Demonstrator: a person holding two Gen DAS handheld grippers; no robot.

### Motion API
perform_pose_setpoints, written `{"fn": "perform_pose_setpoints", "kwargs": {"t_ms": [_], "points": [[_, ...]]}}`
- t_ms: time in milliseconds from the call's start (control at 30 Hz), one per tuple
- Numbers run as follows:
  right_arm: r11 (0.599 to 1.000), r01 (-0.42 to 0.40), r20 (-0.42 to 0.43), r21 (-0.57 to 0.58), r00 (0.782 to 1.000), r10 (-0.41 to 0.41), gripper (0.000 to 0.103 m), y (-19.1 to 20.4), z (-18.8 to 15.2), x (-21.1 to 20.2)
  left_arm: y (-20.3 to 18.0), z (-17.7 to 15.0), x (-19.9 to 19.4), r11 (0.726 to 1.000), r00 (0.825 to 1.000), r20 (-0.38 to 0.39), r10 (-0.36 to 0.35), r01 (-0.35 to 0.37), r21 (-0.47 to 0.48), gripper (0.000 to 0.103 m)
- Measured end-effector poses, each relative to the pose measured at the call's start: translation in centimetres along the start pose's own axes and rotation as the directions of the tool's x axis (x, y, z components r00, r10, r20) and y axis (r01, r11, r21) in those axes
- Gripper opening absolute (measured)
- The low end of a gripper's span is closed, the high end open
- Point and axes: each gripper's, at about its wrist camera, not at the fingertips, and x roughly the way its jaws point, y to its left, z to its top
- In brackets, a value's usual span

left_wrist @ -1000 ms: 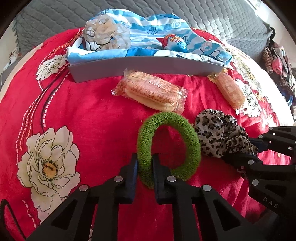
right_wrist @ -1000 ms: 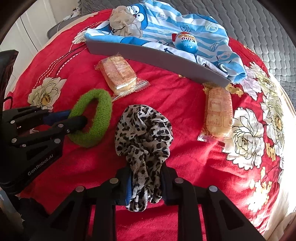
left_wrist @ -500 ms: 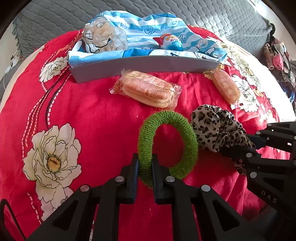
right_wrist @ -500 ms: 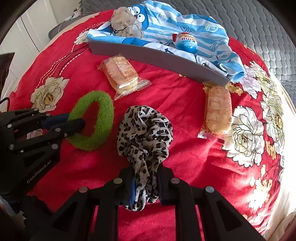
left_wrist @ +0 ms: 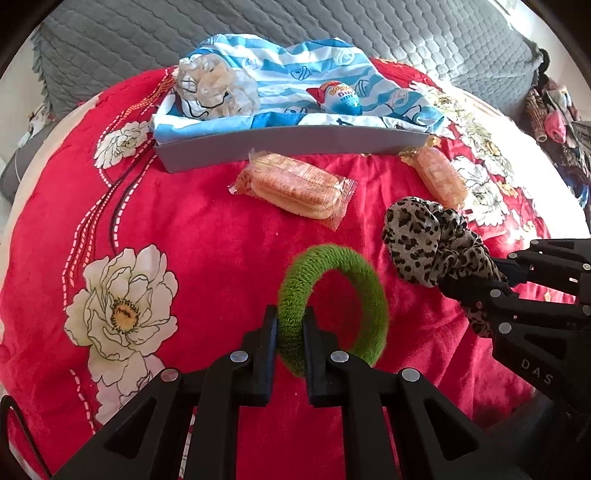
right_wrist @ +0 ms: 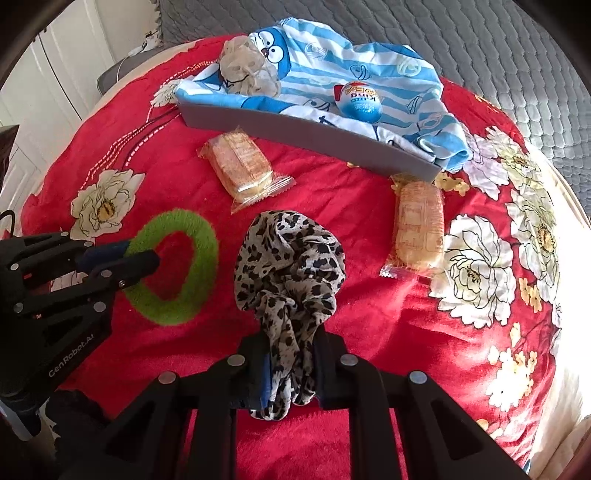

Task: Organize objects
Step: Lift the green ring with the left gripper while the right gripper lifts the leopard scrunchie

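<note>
The left gripper (left_wrist: 290, 332) is clamped on the rim of the green hair ring (left_wrist: 332, 306), and the right gripper (right_wrist: 290, 365) is clamped on the bunched tail of the leopard scrunchie (right_wrist: 290, 266); both hold their pieces over the near part of the red floral blanket (left_wrist: 184, 229).

The blanket covers the bed, with a grey quilted cover (left_wrist: 258, 29) beyond its far edge. Toward that far edge sits a grey tray (left_wrist: 295, 146), lined with a blue-and-white striped cloth (left_wrist: 295, 74) that spills over its right end. In the tray's left end lies a pale sheer scrunchie (left_wrist: 214, 86); toward its right end lies a blue egg-shaped toy (left_wrist: 340, 98).

Just in front of the tray's near wall lies a wrapped biscuit pack (left_wrist: 295, 186), roughly mid-blanket. A second wrapped pack (left_wrist: 439, 177) lies near the tray's right corner, close to the blanket's right edge.

The green ring stands tilted in the left grip, near the leopard scrunchie on its right but apart from it. The scrunchie's ruffled body fans out ahead of the right fingers.
</note>
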Motion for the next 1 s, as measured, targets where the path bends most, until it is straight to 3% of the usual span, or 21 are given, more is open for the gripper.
{"fn": "perform_pose_setpoints", "kwargs": {"t_ms": [1000], "points": [[0.999, -0.036, 0.129, -0.017, 0.991, 0.038, 0.017, -0.3, 0.6, -3.0, -1.1, 1.5, -4.5, 0.994, 0.992, 0.095, 0.082, -0.075, -0.083, 0.012]]}}
